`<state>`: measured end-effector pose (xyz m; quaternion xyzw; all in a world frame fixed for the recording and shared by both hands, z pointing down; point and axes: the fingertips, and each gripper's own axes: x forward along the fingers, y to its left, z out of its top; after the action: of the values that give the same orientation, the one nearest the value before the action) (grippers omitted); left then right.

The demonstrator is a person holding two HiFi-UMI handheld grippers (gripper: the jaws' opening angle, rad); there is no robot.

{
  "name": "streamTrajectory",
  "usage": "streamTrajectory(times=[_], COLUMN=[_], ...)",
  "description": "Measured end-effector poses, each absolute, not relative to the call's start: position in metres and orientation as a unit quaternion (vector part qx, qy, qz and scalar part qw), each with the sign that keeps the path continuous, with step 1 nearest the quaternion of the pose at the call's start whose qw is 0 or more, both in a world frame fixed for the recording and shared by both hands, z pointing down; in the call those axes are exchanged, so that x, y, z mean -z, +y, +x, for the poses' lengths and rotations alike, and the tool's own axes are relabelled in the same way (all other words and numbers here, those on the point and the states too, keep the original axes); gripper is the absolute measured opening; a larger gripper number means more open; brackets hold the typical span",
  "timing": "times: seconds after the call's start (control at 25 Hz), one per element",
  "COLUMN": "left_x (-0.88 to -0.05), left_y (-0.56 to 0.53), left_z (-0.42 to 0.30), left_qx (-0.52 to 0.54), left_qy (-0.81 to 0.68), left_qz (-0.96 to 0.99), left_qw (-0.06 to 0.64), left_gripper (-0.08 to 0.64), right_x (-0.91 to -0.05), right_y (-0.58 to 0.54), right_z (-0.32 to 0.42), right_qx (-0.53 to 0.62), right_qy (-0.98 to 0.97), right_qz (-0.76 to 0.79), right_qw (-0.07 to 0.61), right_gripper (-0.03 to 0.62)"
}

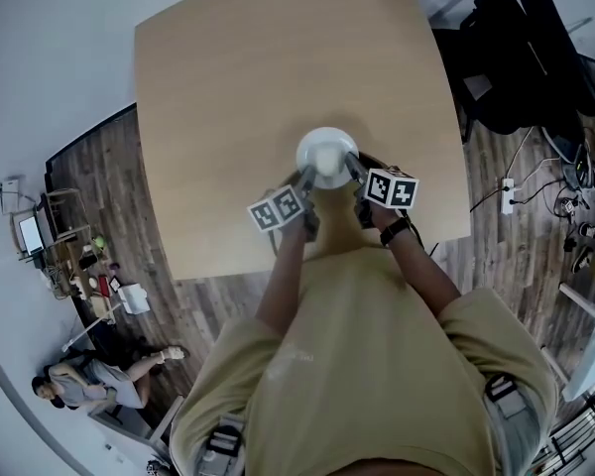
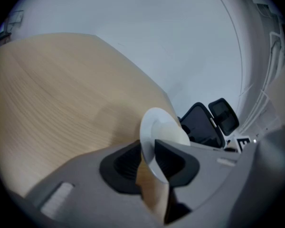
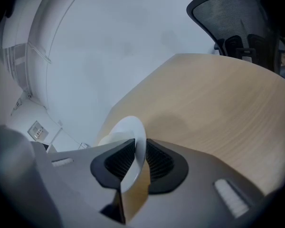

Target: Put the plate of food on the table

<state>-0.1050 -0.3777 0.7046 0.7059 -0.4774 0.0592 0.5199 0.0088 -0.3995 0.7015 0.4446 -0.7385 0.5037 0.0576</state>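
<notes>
Both claws hold the plate (image 1: 326,155) by its near rim. The left claw (image 2: 149,148) pinches the rim between its pads, and the right claw (image 3: 140,151) does the same a little further round. The plate is over the middle of the bench (image 1: 228,67), toward my side. Its shadow (image 3: 167,122) lies on the wood apart from it, so I judge it is not down yet.

Step in hand: lowering it onto the bench. To do it well I keep both claws at one height so the plate stays flat, and I sink them together, slowly. I let the base touch wood before I loosen anything. Then I spread both claws at once and draw back along the rim without dragging it. The grip is only a thin bite on the edge, so any twist between the hands could tip or slip it.

Contents: a pale cream mound (image 2: 173,133) sits near the plate's centre. I can't tell what food it is.
</notes>
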Motion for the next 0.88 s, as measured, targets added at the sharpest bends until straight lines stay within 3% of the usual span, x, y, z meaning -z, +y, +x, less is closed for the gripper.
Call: streamTrajectory(times=[0.68,0.88], left_x=[-0.755,-0.756], left_y=[-0.475,-0.476], left_z=[-0.148,-0.147], left_qx=[-0.078,-0.094], left_qy=[-0.526,-0.534], left_qz=[0.667,0.67], left_qw=[0.522,0.508], left_gripper=[0.106,0.106], right_x=[-0.744,-0.757], right_y=[-0.509,-0.51], right_z=[-0.032,-0.03], right_qx=[-0.496,-0.498], right_qy=[-0.732,-0.722], right_qz=[0.458,0.462], right_qw=[0.093,0.131], right_gripper=[0.067,0.08])
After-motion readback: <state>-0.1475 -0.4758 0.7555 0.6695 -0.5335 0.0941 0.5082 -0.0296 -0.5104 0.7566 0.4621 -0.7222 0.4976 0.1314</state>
